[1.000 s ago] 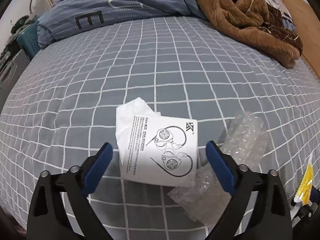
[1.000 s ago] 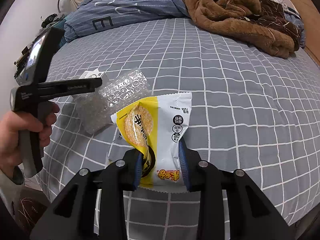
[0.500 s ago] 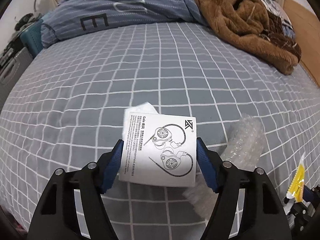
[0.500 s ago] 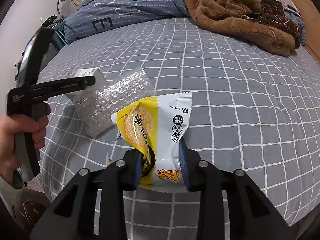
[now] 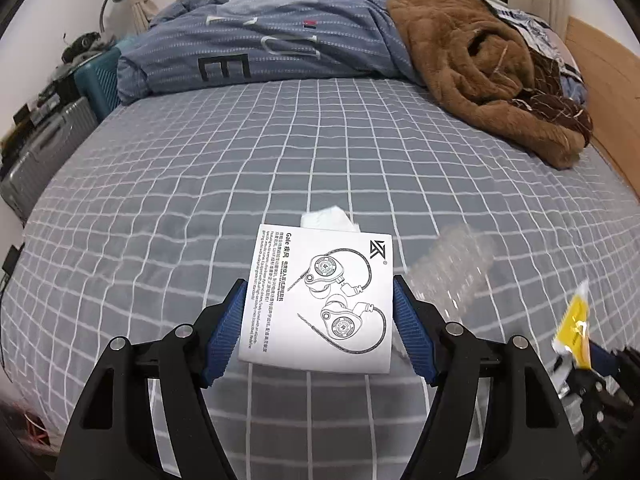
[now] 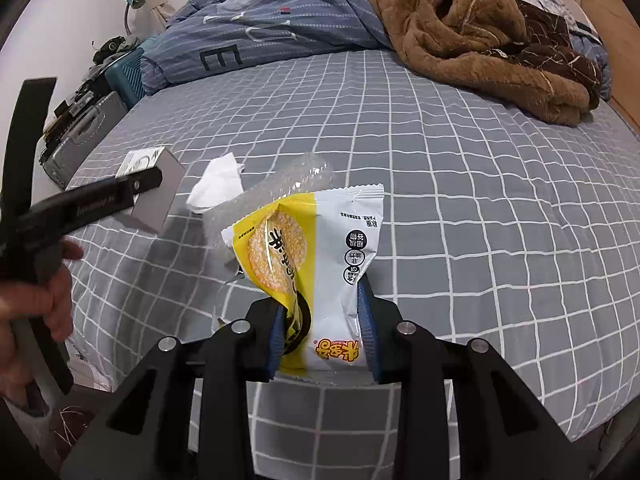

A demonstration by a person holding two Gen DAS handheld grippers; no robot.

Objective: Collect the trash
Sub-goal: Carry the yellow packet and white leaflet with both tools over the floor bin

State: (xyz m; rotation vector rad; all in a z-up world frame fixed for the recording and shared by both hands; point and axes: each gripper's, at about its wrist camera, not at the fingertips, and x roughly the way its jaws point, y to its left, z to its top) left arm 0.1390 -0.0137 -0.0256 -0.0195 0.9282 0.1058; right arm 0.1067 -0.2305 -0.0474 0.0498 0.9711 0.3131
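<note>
Now my left gripper [image 5: 318, 316] grips a white leaflet [image 5: 320, 300] by its two side edges, a blue pad against each; the jaws closed in on it within the last second and now stand fairly wide, as wide as the sheet. The leaflet shows a drawing of earphones and is off the bed [image 5: 280, 160], as the right wrist view shows, where it floats above the grey checked sheet in that gripper's tip [image 6: 140, 184]. My left hand [image 6: 36, 300] wraps the handle at that picture's left edge. On the bed just past the leaflet lies a crumpled tissue [image 5: 328, 218], and to its right a piece of bubble wrap [image 5: 452, 268]. My right gripper [image 6: 322, 328] stands narrow, its pads squeezing the lower part of a yellow and white snack wrapper [image 6: 320, 264], which stands up between them, clear of the sheet. At the far end of the bed are a blue duvet [image 5: 280, 52] and a brown blanket [image 5: 480, 80].
</note>
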